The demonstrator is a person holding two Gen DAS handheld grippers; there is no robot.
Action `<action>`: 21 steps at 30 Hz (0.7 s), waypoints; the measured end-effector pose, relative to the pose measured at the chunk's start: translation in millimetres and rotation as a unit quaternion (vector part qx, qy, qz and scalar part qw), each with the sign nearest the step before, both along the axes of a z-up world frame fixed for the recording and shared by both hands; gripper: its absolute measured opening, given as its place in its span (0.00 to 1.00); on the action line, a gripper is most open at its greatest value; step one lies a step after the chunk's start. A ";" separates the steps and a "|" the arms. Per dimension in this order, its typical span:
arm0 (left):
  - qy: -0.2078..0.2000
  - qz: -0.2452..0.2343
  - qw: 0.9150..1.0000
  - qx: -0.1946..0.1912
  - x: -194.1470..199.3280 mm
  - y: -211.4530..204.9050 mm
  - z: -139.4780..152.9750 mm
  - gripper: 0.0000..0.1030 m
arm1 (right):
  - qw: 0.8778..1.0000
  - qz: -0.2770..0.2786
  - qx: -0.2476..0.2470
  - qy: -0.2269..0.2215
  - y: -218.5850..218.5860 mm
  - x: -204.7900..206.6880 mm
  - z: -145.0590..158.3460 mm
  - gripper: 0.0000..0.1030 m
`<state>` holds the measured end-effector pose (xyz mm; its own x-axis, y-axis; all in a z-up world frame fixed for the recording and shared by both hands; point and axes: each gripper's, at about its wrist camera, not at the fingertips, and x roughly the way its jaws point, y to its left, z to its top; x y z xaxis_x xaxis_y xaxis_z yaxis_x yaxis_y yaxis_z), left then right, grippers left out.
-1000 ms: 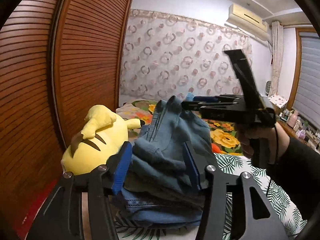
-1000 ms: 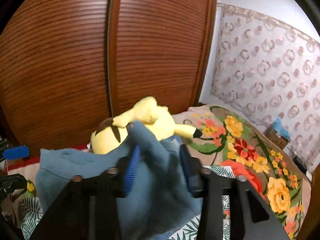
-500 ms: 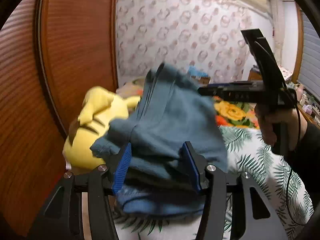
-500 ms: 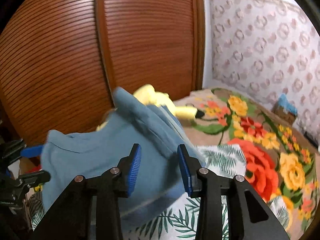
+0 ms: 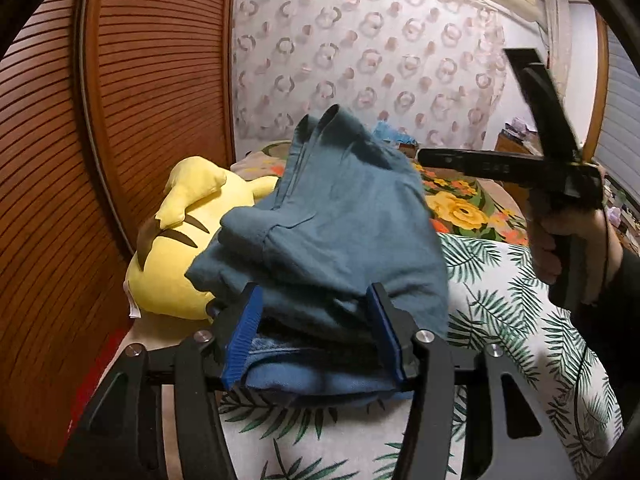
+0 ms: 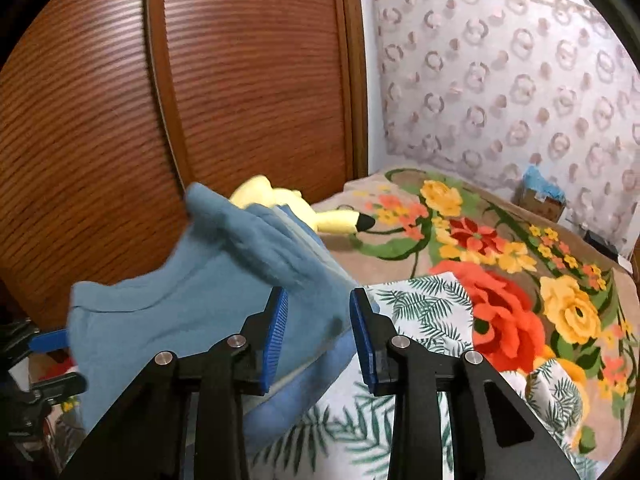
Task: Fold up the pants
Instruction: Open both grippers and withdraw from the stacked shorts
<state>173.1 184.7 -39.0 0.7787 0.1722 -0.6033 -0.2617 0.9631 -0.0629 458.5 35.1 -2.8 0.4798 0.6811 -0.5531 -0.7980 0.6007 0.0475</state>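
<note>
The blue pants (image 5: 332, 216) are a folded bundle on the leaf-print sheet (image 5: 504, 320). My left gripper (image 5: 314, 332) is shut on the bundle's near end, and cloth fills the gap between its blue pads. An upper flap (image 6: 224, 248) stands raised and blurred above the bundle. My right gripper (image 6: 320, 332) is closing with nothing pressed; the cloth lies just past its fingertips. In the left wrist view the right gripper (image 5: 424, 156) sits at the flap's right edge, held by a hand (image 5: 560, 240). The left gripper (image 6: 44, 360) shows at the left edge of the right wrist view.
A yellow plush toy (image 5: 176, 248) lies against the pants on the left. Behind it rise slatted wooden wardrobe doors (image 5: 120, 120). A floral blanket (image 6: 500, 280) covers the far bed. A cardboard box (image 6: 540, 200) stands by the patterned wall.
The right gripper let go of the pants flap, drew back and narrowed. The flap swung over toward the left gripper's side. The left gripper sank a little with the bundle.
</note>
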 end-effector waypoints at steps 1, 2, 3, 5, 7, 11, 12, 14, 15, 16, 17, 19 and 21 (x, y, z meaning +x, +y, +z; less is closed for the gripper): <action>-0.002 -0.004 1.000 0.003 -2.9 -3.2 1.5 0.55 | 1.000 -0.003 0.003 -0.004 -5.1 -8.8 2.3 0.32; -0.003 -0.007 1.000 0.005 -4.3 -5.0 2.8 0.56 | 1.000 -0.006 0.006 -0.006 -12.9 -16.5 1.5 0.32; -0.003 -0.012 1.000 0.007 -6.3 -7.5 3.8 0.56 | 1.000 -0.006 0.009 -0.007 -18.8 -25.4 2.5 0.32; -0.007 -0.021 1.000 0.006 -11.5 -12.8 5.8 0.73 | 1.000 -0.011 0.016 -0.008 -30.6 -42.0 2.1 0.32; -0.013 -0.030 0.999 0.007 -17.0 -18.1 8.5 0.76 | 1.000 -0.017 0.021 -0.010 -42.4 -57.9 2.2 0.32; -0.020 -0.048 0.999 0.005 -26.5 -28.5 13.2 0.88 | 0.999 -0.029 0.027 -0.013 -64.8 -85.8 -0.4 0.32; -0.021 -0.053 0.998 0.006 -29.7 -32.3 14.4 0.88 | 0.999 -0.033 0.028 -0.015 -71.0 -93.8 -1.0 0.32; -0.022 -0.058 0.998 0.012 -34.6 -39.5 16.2 0.88 | 0.999 -0.041 0.031 -0.016 -83.9 -111.7 -0.3 0.32; -0.022 -0.059 0.998 0.016 -37.2 -42.9 17.3 0.88 | 0.998 -0.047 0.032 -0.017 -91.9 -123.6 0.6 0.32; -0.022 -0.064 0.998 0.018 -39.9 -47.0 17.7 0.88 | 0.998 -0.052 0.033 -0.018 -99.5 -134.8 2.0 0.32; -0.022 -0.069 0.997 0.018 -42.6 -51.3 18.1 0.88 | 0.998 -0.056 0.035 -0.018 -105.4 -142.1 1.4 0.32; -0.026 -0.082 0.996 0.016 -48.2 -59.2 19.1 0.88 | 0.997 -0.065 0.036 -0.019 -119.7 -162.2 1.7 0.32; -0.026 -0.093 0.995 0.023 -53.7 -70.8 19.9 0.88 | 0.996 -0.076 0.036 -0.020 -131.1 -175.9 1.0 0.32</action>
